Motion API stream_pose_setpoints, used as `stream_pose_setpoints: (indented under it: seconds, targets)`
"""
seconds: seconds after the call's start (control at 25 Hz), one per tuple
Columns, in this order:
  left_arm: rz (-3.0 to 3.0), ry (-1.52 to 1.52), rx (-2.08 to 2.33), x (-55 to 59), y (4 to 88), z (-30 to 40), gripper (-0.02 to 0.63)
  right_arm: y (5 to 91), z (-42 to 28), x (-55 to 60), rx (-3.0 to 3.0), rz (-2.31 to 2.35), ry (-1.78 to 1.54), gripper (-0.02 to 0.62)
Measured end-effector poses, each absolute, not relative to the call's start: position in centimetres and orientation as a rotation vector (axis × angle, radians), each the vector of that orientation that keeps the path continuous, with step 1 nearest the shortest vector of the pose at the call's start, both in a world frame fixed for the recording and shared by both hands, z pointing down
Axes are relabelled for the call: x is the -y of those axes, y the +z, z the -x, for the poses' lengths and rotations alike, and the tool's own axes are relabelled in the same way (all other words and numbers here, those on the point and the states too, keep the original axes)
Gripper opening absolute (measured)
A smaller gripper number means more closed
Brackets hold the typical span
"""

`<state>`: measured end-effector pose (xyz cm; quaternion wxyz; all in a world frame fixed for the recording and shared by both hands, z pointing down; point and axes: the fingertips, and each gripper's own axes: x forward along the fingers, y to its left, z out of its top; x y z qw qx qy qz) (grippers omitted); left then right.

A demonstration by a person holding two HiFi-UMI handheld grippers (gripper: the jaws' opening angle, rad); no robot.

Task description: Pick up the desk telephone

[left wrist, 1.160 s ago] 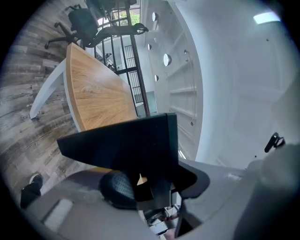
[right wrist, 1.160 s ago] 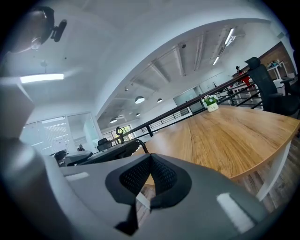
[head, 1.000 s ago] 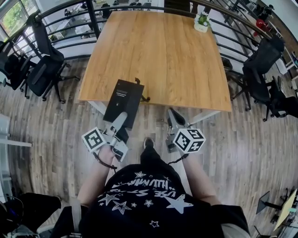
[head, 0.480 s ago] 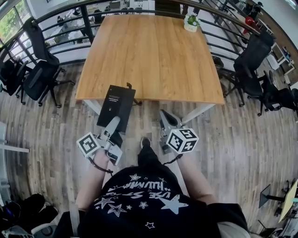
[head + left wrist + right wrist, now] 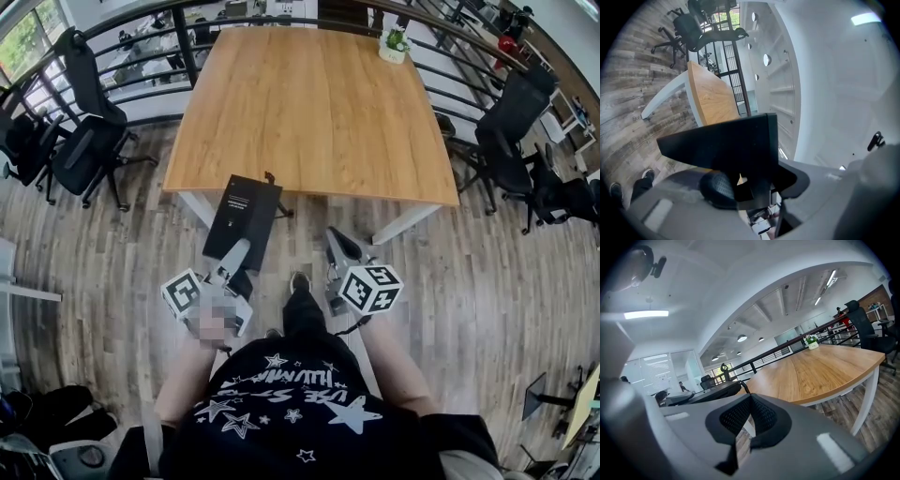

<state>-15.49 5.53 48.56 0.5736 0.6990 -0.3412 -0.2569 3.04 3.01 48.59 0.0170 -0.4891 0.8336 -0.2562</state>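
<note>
The desk telephone (image 5: pixel 246 211) is a flat black slab with a curled cord at its far end. It hangs in the air over the wooden floor, just in front of the table's near edge. My left gripper (image 5: pixel 239 251) is shut on its near end, and in the left gripper view the black slab (image 5: pixel 726 140) sits clamped between the jaws (image 5: pixel 740 180). My right gripper (image 5: pixel 335 242) is beside it on the right, shut and empty. In the right gripper view the pads (image 5: pixel 761 414) meet at the tip, and the telephone (image 5: pixel 705 393) shows at the left.
A large wooden table (image 5: pixel 319 103) stands ahead, with a small potted plant (image 5: pixel 393 44) at its far right corner. Black office chairs stand to the left (image 5: pixel 84 131) and to the right (image 5: pixel 520 131). A black railing runs behind the table. The person's shoe (image 5: pixel 298 282) is below the grippers.
Both grippers have drawn back a little from the table's near edge toward the person. The telephone stays in the left grip and now overlaps the tabletop less.
</note>
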Motion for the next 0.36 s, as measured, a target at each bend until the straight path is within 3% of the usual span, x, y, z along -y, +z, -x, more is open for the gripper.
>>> stream_pose_setpoints:
  seconds: [0.36]
  targets:
    - [-1.626,-0.630,0.776,-6.2,47.8,16.2,0.200,47.8,-2.0,-3.4,-2.606,1.505,-0.784,-0.002]
